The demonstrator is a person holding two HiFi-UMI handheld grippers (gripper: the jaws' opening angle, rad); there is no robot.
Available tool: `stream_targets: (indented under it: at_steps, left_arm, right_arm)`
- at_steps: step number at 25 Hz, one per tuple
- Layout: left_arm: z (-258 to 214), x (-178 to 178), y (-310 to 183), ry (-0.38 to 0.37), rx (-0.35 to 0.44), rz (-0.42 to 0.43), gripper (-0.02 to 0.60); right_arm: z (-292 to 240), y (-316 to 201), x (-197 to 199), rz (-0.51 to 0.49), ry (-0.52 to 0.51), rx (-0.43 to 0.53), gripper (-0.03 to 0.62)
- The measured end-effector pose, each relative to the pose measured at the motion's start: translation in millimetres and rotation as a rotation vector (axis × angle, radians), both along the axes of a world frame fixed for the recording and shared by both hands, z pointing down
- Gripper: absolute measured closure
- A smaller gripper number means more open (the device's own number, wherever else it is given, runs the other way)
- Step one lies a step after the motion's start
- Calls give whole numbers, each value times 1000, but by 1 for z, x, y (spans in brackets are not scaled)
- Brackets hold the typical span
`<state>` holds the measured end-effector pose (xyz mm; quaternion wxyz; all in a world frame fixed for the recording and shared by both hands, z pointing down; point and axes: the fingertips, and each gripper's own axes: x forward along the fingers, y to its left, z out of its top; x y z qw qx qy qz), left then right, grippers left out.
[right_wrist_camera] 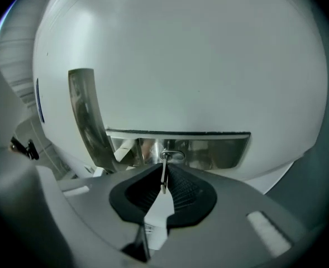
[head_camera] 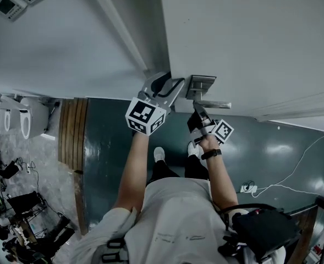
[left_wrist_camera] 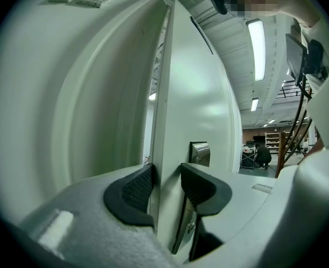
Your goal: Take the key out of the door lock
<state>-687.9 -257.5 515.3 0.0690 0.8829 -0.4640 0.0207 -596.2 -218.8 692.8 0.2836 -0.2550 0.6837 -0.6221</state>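
Left gripper [left_wrist_camera: 166, 171]: closest thing in its own view. Its jaws straddle the free edge of the door [left_wrist_camera: 200, 99], with one ribbed pad pressed to each face, so it has the door clamped.
Door: white and apparently ajar, judging by the lit gap beside its edge.
Lever handle [head_camera: 210, 104]: chrome, sticking out level from the door face. In the head view it is right of the left gripper and just above the right one.
Lock plate [right_wrist_camera: 220, 149]: a bright metal strip on the door face, straight ahead of the right jaws. The keyhole sits near its middle.
Key [right_wrist_camera: 163, 177]: not yet out. It shows edge-on as a thin strip running from the keyhole back between the right pads.
Right gripper [right_wrist_camera: 164, 170]: jaws almost together, with the tips pinching the key's flat sides. Only a narrow wedge of gap shows further back, and nothing else is held.
Step in hand: by my reading, drawing the key out of the lock, with the grip made and the pull still to come.
Doing it well: pull straight back along the key's own line, square to the door face, without twisting or drooping, because a thin blade binds when levered.
Turn position: a key usually comes free at only one angle. Whether it sits there I cannot tell, so if it resists, ease the rotation rather than haul.
Left hold: keep it firm so the door does not swing towards the pull.
Risk: the pads hold little metal and may slide off. If they slip, take the key deeper between the pads.
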Motion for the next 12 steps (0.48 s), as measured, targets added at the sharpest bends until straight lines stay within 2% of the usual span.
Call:
stream_targets:
  at_steps: [3,8,12]
  left_arm:
    - [0,1,-1,-1,-10,1,420]
    - [2,0,0,-11,-29,8,419]
    - [2,0,-1,-18,-42,19,419]
  right_arm:
    - [3,1,2,53,-60,-38,562]
    - [2,4,2,66,-33,-58,565]
    - [8,35,4,62,-4,-64,566]
